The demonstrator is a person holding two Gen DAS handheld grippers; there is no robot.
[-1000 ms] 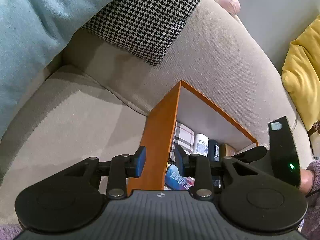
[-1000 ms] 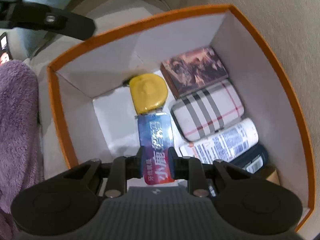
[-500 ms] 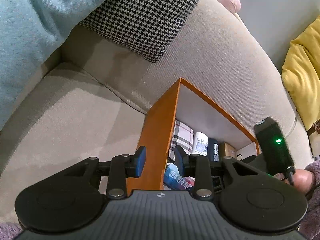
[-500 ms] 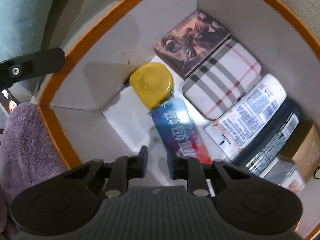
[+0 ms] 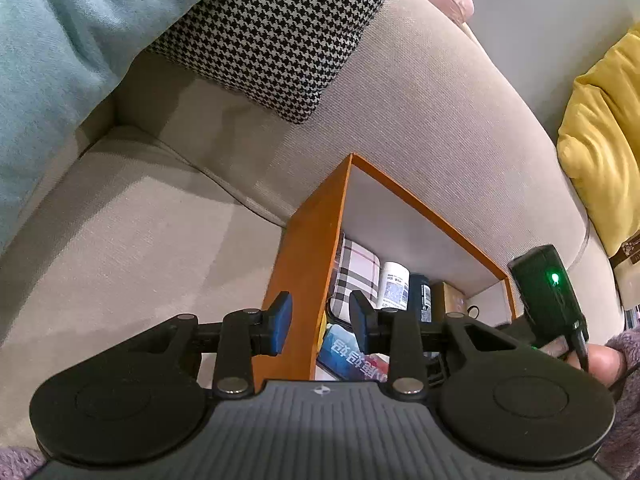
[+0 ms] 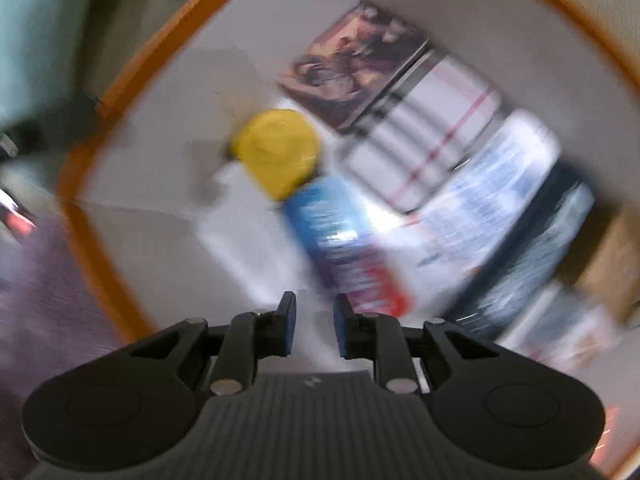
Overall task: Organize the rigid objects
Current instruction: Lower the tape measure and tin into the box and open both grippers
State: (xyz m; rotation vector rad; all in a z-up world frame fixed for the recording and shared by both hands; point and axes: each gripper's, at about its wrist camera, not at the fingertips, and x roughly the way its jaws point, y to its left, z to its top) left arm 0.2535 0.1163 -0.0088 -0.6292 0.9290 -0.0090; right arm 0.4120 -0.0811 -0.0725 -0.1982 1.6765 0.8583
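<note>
Rigid objects lie together inside the orange box [image 5: 304, 280], which stands on the beige sofa [image 5: 140, 260]. On the box floor there are a yellow round case [image 6: 278, 152], a blue packet [image 6: 340, 240] touching it, a plaid case [image 6: 420, 140], a picture-printed box [image 6: 352, 64], a white tube [image 6: 492, 192] and a dark tube [image 6: 536, 252] beside each other. The right wrist picture is blurred, so I cannot read smaller details.

The right gripper [image 6: 316, 312] hangs over the bare part of the floor, just beside the near end of the blue packet. Its jaws have just been closing and now leave only a narrow gap. Nothing is between them, so it carries nothing. The left gripper [image 5: 320, 318] stands astride the near wall of the box, one finger outside and one inside. A gap shows on the inner side, so I judge that it guards the wall rather than clamps it.

I think the step in hand is to leave the blue packet in its place and take the empty gripper out. To do this well, the right hand should rise straight, clear of the orange rim, without dragging the packet or pushing the yellow case. The left hand should stay quiet on the wall, because the soft cushion lets the box tip easily.
</note>
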